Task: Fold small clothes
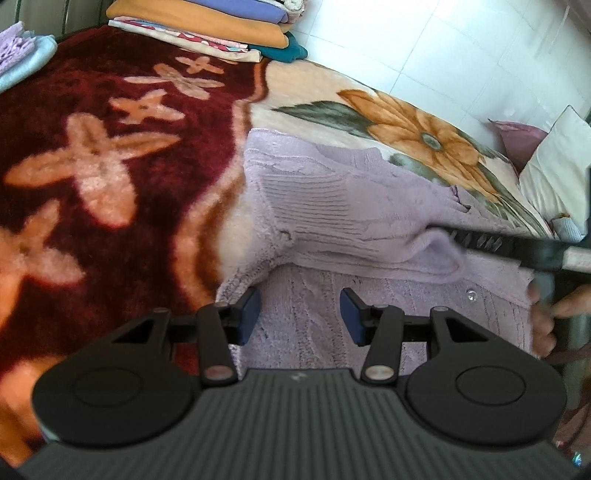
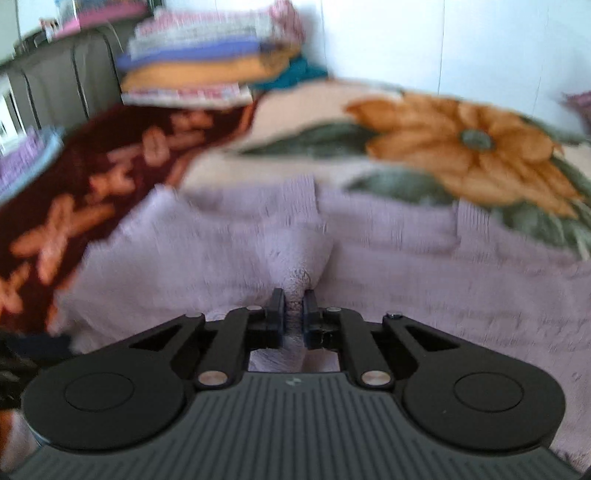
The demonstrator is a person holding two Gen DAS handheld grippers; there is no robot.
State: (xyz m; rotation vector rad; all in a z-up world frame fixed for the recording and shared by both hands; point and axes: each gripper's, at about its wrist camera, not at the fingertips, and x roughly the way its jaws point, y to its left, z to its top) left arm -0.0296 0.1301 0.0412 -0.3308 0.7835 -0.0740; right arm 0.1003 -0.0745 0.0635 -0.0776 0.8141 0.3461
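My left gripper (image 1: 298, 315) has black linkage arms, blue finger pads (image 1: 248, 314), silver pivot pins and a ribbed grey body. My right gripper (image 2: 294, 317) matches it, with round black side housings.

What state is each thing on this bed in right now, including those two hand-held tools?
Lilac knit cardigan: partly folded, one fold pinched up.
Right tool: shut on the cardigan.
Left tool: open above the cardigan.
Stack of clothes: folded, piled.
Floral blanket: spread flat.

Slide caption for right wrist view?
Right gripper shut on a pinch of lilac sweater spread on floral blanket.
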